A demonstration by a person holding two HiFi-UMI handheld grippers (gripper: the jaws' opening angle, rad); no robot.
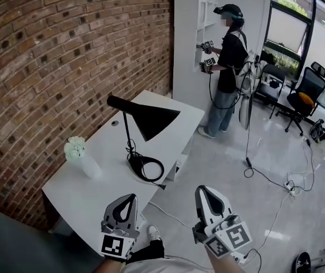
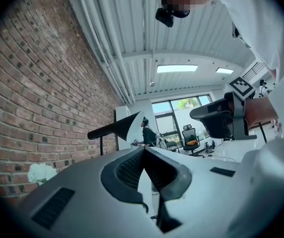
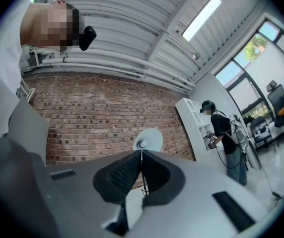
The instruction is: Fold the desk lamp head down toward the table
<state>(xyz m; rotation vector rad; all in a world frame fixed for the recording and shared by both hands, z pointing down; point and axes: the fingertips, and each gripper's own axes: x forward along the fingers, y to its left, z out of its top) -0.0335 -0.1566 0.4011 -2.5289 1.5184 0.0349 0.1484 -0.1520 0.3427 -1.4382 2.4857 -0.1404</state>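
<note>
Both pairs of jaws are clenched tip to tip with nothing between them, on the left gripper [image 2: 144, 151] and the right gripper [image 3: 142, 153] alike. Each is held low before the person's body, side by side, pointing about level toward the table [image 1: 83, 195]. Both are well apart from the desk lamp [image 1: 150, 120], which stands on that table near the brick wall [image 1: 49, 56], its head raised on the stem.

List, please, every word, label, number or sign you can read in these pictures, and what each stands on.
No readable words, brands or numbers in any view.
Left cube: square black-and-white marker, a pattern, not text.
Right cube: same kind of marker, no letters.
Lamp: no print visible.
</note>
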